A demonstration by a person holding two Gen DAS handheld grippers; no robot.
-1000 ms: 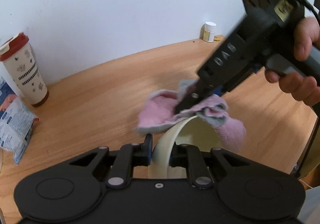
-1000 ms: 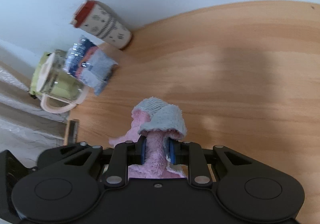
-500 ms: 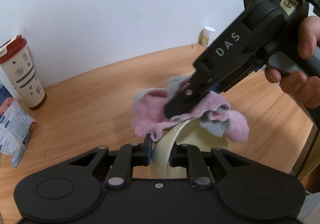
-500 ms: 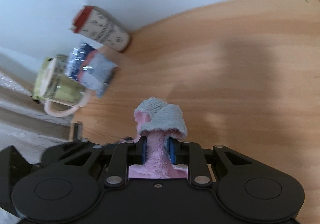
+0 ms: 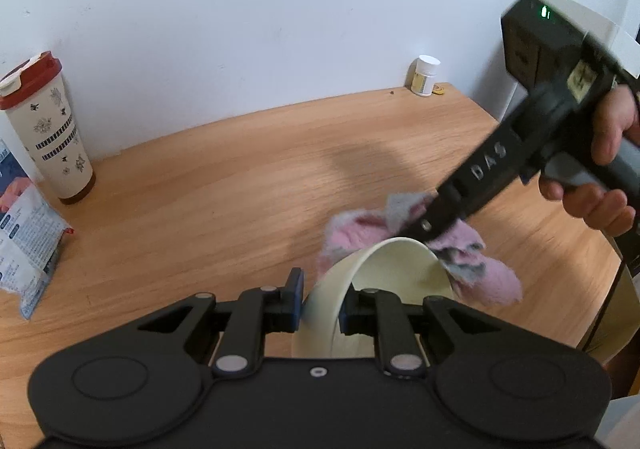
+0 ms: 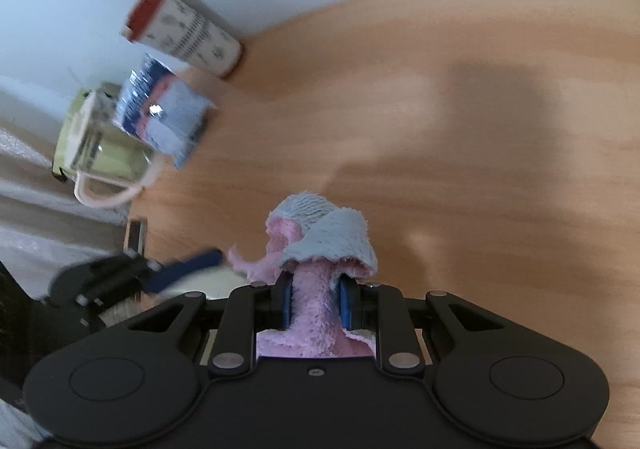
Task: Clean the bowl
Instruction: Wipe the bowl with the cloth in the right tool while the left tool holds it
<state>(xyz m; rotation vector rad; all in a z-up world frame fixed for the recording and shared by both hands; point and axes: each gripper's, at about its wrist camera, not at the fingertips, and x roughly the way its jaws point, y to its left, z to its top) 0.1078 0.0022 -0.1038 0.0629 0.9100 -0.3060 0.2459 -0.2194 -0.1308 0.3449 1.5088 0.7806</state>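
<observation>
The left gripper pointed steeply down, jaws clamped on a thin rim. The right gripper angled down too, pads pinching soft fabric, a hand wrapped round its handle.

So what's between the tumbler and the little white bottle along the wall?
Only bare wooden table between the tumbler and bottle, per the left wrist view.

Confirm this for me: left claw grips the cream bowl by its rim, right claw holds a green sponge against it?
Not a sponge: the right claw is shut on a pink and grey terry cloth, as the right wrist view shows. The left claw does grip the cream bowl by its rim.
</observation>
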